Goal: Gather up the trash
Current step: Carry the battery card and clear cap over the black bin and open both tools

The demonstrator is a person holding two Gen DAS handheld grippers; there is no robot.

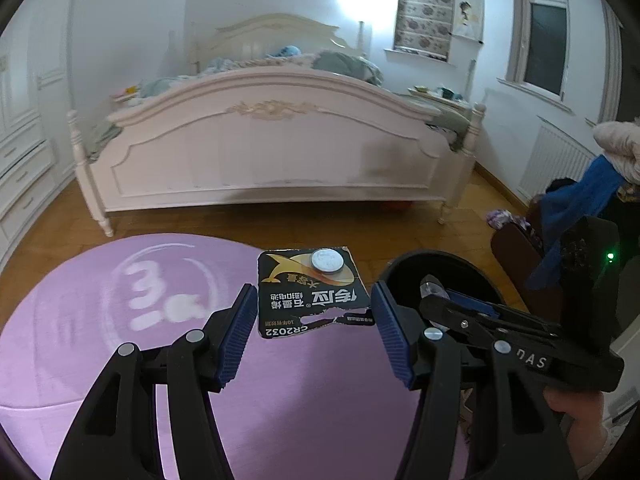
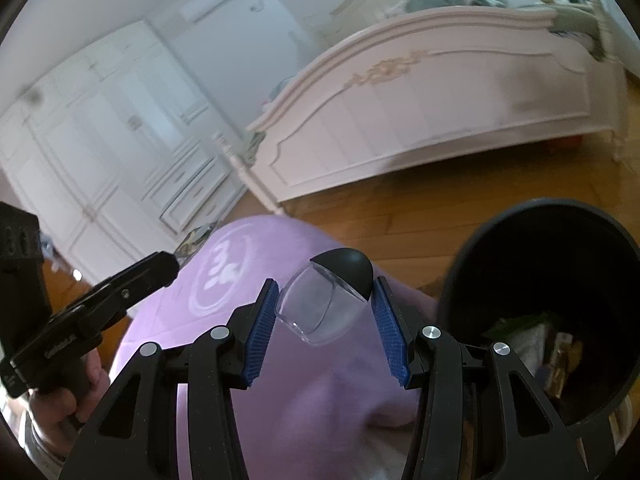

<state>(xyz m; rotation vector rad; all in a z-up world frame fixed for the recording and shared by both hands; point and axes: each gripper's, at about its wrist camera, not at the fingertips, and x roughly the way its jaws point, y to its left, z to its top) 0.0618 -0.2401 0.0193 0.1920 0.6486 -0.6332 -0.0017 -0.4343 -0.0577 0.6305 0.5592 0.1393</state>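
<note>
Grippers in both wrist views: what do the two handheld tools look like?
Both the left gripper and right gripper have matte black linkage arms with silver rivets and ribbed blue pads. The right one's body bears white lettering and a green light.

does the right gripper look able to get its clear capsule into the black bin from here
Probably yes: the right gripper holds the clear plastic capsule with a black cap just beside the open black bin, nothing between them.

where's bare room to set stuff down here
The purple rug is bare left of the battery card, and so is the wood floor between rug and bed. It is crowded by the bin, which already holds trash.
</note>
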